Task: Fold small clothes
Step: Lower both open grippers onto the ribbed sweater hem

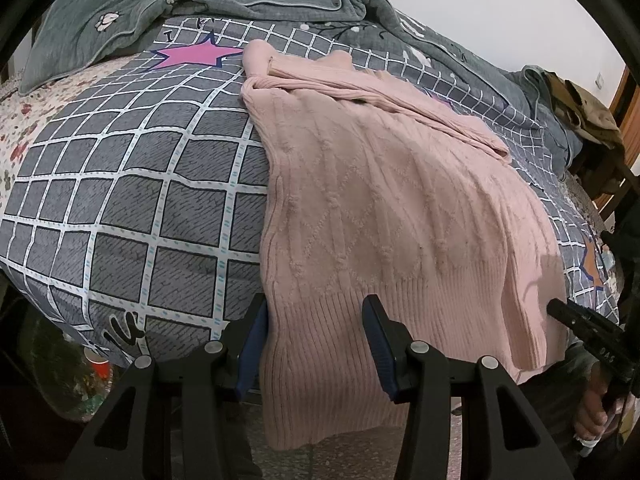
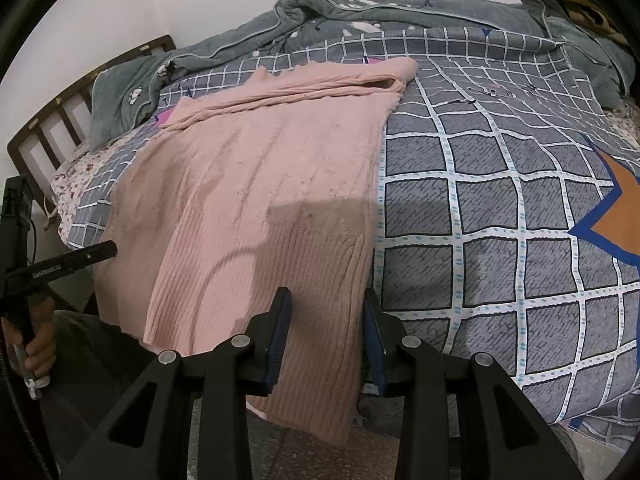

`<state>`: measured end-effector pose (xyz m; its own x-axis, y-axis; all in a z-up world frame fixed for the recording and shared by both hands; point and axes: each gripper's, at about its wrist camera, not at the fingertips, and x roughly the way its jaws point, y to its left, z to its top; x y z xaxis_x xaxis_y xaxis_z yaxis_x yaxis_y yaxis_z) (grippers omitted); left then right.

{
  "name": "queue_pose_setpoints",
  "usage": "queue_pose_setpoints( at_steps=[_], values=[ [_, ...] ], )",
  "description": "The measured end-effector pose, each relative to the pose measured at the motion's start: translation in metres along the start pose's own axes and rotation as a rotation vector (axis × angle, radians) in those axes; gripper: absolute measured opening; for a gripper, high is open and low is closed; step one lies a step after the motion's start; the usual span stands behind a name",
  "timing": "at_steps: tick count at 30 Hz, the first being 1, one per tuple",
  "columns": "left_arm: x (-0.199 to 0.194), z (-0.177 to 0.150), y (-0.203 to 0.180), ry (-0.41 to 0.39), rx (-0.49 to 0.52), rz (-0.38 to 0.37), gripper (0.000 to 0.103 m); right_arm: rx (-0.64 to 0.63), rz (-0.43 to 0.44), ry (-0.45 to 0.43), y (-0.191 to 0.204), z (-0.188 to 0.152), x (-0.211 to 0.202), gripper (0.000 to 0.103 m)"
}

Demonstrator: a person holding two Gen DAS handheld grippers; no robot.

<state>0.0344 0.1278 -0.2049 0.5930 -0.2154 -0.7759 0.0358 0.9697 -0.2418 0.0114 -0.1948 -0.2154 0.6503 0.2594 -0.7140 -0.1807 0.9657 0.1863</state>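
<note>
Both grippers, left gripper (image 1: 316, 344) and right gripper (image 2: 326, 338), gape (seemingly gripping nothing) around pink sweater (image 1: 384, 208) hem.

Black letter "I" on the checked duvet cover (image 1: 120, 184) beside the pink star (image 1: 188, 55); small gripper lettering too blurred to read.

Between your left gripper (image 1: 316, 344) fingers you are seeing the pink sweater (image 1: 380, 208), a soft, matt, ribbed and cable-knit cloth. Beyond it is lying the smooth printed-cotton quilt cover (image 1: 140, 184); farther off, a fuzzy grey fleece blanket (image 1: 248, 2).
</note>
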Motion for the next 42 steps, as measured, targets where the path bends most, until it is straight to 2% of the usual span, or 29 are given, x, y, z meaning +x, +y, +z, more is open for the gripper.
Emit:
queue_pose_setpoints(
  at_steps=[9,42],
  values=[
    [0.0000,0.0000,-0.0004,0.000,0.003,0.004,0.045,0.034,0.022,-0.016,-0.0056,0.0018,-0.0033,0.035],
    [0.0005,-0.0016,-0.0024,0.000,0.009,0.010,0.045,0.023,0.019,-0.007,-0.0046,0.0003,-0.0014,0.035]
  ],
)
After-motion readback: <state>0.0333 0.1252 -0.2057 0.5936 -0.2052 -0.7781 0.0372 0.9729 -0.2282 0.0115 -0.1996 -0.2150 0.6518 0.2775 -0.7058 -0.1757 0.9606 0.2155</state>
